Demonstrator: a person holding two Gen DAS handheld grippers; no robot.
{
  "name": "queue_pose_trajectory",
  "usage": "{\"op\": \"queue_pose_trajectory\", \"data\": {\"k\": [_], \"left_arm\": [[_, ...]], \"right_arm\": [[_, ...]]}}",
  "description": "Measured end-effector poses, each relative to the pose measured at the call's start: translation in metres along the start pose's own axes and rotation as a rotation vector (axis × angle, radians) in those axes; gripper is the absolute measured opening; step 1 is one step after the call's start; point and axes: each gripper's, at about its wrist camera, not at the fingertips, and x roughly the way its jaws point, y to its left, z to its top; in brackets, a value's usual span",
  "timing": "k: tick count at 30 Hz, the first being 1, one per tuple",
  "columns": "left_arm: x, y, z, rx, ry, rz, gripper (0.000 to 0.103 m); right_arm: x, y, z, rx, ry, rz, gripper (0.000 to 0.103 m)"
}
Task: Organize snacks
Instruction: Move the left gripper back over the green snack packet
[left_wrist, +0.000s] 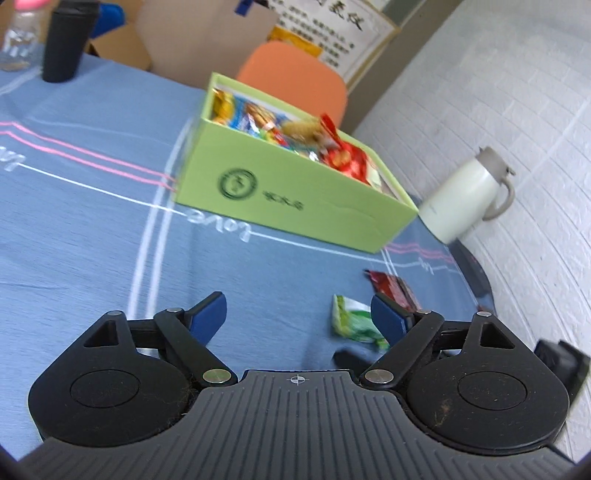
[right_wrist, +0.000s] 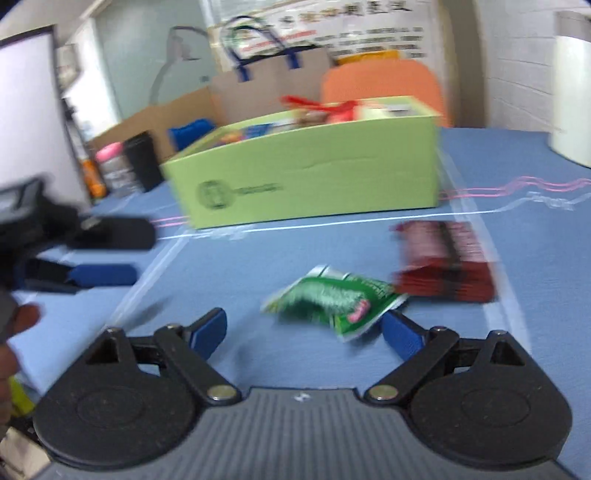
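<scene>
A light green box (left_wrist: 295, 199) full of colourful snack packets (left_wrist: 295, 133) stands on the blue tablecloth; it also shows in the right wrist view (right_wrist: 314, 177). A green snack packet (left_wrist: 351, 321) and a dark red packet (left_wrist: 395, 288) lie on the cloth in front of the box, also in the right wrist view: green (right_wrist: 332, 299), red (right_wrist: 443, 262). My left gripper (left_wrist: 299, 314) is open and empty above the cloth, left of the green packet. My right gripper (right_wrist: 304, 330) is open and empty, just before the green packet. The left gripper also shows at the right wrist view's left edge (right_wrist: 107, 254).
A white thermos jug (left_wrist: 465, 199) stands right of the box near the table edge. A black cup (left_wrist: 66, 44) and a clear bottle (left_wrist: 20, 37) stand at the far left. An orange chair (left_wrist: 295, 81) and paper bag (right_wrist: 273, 85) sit behind the table.
</scene>
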Motion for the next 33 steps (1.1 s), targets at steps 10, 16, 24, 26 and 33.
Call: {"op": "queue_pose_trajectory", "data": {"k": [10, 16, 24, 26, 33], "left_arm": [[0.015, 0.010, 0.005, -0.017, 0.050, 0.050, 0.074], [0.027, 0.005, 0.004, -0.005, 0.074, 0.056, 0.074], [0.034, -0.003, 0.007, 0.012, 0.081, 0.080, 0.074], [0.036, -0.006, 0.007, 0.015, 0.086, 0.084, 0.074], [0.046, -0.022, 0.002, 0.054, 0.111, 0.041, 0.080]], "right_arm": [[-0.023, 0.010, -0.002, -0.053, -0.027, -0.044, 0.095], [-0.030, -0.019, 0.002, -0.006, -0.044, -0.103, 0.094], [-0.039, -0.045, 0.003, 0.011, -0.063, -0.137, 0.094], [-0.044, -0.049, 0.005, 0.009, -0.082, -0.149, 0.094], [-0.043, -0.067, 0.021, -0.040, -0.123, -0.245, 0.094]]}}
